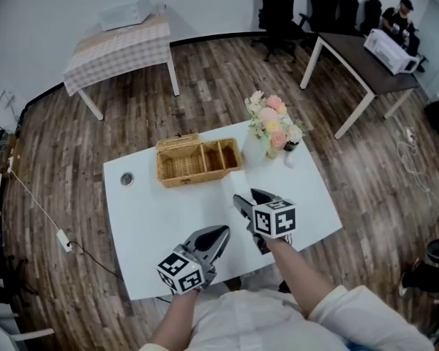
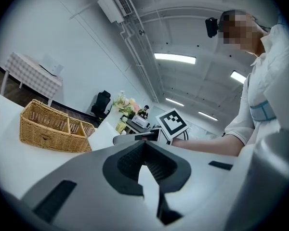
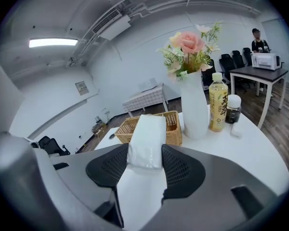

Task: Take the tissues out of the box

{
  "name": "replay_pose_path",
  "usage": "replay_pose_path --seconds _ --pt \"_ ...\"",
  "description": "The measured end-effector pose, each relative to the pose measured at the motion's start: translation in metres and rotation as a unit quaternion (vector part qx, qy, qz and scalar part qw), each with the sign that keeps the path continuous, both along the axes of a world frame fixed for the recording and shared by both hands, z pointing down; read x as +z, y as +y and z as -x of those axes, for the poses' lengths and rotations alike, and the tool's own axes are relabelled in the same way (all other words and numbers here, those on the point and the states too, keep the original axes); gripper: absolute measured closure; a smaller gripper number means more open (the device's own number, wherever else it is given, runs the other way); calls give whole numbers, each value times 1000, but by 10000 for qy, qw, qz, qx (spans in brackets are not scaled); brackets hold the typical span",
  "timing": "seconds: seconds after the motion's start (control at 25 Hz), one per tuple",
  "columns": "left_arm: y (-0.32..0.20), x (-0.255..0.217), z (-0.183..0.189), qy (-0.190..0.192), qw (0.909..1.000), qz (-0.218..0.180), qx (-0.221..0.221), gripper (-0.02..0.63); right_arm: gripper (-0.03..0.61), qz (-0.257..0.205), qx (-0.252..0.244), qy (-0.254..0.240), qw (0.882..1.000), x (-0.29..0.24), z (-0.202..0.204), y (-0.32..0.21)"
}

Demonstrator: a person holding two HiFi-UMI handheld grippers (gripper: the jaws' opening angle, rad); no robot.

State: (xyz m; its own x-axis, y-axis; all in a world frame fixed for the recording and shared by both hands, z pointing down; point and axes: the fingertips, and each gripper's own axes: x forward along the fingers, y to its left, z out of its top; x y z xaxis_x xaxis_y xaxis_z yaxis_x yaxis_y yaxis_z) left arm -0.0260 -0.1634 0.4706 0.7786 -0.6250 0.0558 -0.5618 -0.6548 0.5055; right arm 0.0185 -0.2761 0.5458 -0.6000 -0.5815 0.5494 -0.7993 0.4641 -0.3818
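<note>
A white tissue pack sits between the pads of my right gripper, which is shut on it. In the head view the tissue pack is over the white table, just in front of the wicker basket's right end and outside it. The basket has several compartments, and what I can see of them looks empty. My left gripper hovers near the table's front edge, left of the right one, its jaw tips together with nothing held. From the left gripper view the basket lies ahead to the left.
A white vase with pink flowers stands right of the basket, with a yellow drink bottle and a small dark bottle beside it. A round port sits in the table's left part. More tables and chairs stand farther off.
</note>
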Motion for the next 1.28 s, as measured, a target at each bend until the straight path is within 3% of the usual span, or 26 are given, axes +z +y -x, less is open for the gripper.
replay_pose_path --seconds 0.48,1.28 --pt "11 6 -30 -57 9999 123 92 612 344 167 -198 172 9995 19 -19 28" --pt "-9 3 -22 -106 9998 108 114 612 345 82 -360 170 9992 17 -6 12"
